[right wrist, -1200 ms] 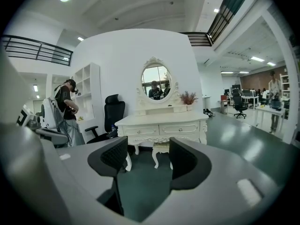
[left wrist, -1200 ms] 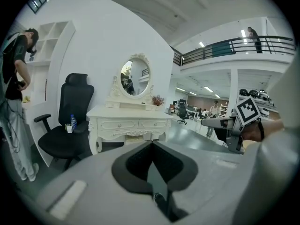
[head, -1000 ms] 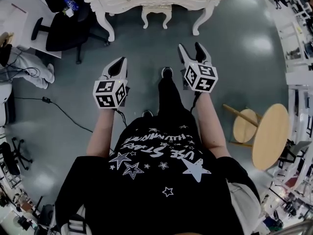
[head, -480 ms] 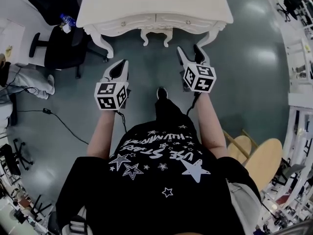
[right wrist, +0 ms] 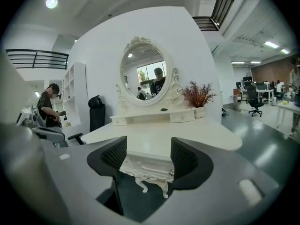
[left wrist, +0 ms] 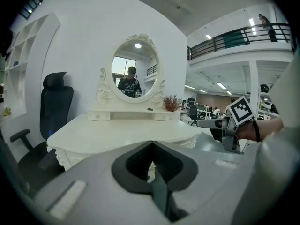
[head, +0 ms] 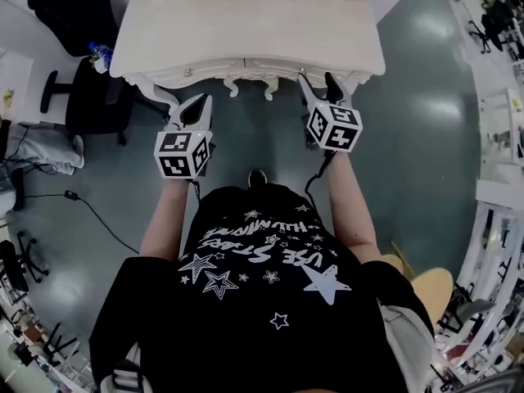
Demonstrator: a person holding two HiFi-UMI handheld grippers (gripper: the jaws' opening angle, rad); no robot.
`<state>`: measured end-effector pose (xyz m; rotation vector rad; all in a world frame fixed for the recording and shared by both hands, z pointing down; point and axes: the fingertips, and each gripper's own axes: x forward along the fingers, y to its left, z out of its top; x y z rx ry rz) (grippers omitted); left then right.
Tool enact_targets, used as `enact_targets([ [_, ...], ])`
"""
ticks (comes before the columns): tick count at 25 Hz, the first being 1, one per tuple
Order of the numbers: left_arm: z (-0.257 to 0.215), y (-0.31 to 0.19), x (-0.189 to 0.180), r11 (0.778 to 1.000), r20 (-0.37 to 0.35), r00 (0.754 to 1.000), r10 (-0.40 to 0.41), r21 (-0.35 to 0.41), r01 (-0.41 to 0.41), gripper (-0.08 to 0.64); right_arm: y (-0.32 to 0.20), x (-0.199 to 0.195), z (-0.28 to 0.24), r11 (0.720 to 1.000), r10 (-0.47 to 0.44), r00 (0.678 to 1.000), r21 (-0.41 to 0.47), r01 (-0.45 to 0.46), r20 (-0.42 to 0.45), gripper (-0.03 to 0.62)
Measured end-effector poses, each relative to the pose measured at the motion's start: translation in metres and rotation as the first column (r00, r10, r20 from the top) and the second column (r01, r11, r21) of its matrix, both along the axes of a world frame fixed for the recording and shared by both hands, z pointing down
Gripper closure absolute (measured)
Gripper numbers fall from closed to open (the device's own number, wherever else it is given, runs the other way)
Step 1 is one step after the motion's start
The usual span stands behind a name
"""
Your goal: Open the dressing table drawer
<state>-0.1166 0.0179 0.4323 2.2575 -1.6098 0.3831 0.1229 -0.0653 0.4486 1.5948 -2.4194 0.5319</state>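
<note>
We have stepped closer; the desk [head: 246, 23] now sits just ahead of both tools. The right tool [head: 318, 84] gapes wide, with the drawer [right wrist: 150, 165] framed between its jaws. The left tool [head: 195, 109] is closed and empty. We should centre on the knob [right wrist: 172, 172] before closing.

A person wears a black short-sleeved T-shirt [head: 262, 293] printed with white stars and slanted white lettering, and one dark shoe [head: 257, 175] shows beyond its hem. The left gripper [head: 195, 105] and right gripper [head: 317, 80] have pale grey jaws lined with black ribbed pads [right wrist: 183, 157], and each carries a white cube [head: 334, 128] with black square markers. A thin black cable [head: 314, 178] hangs from the right one.
</note>
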Motion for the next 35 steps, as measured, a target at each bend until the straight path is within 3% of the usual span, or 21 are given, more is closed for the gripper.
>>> enact_targets([
  [4,-0.002,-0.028,0.004,1.000,-0.019,1.000,-0.024,0.001,0.024,0.558,-0.028,0.010,0.004,1.000,0.012,1.000,-0.003,-0.012,0.002,0.284],
  [13,0.015,-0.098,0.001,0.999,-0.007,1.000,0.027,-0.019,-0.027,0.558,-0.086,0.005,0.029,0.998,0.049,0.999,-0.041,-0.049,0.003,0.284],
  [25,0.022,-0.254,0.013,0.989,-0.026,0.989,0.146,-0.017,-0.147,0.558,-0.214,0.022,0.036,0.984,0.166,0.984,-0.063,-0.169,-0.063,0.287],
  [35,0.027,-0.344,0.033,0.967,-0.037,0.968,0.248,-0.044,-0.250,0.558,-0.296,0.038,0.055,0.962,0.232,0.966,-0.123,-0.246,-0.117,0.296],
])
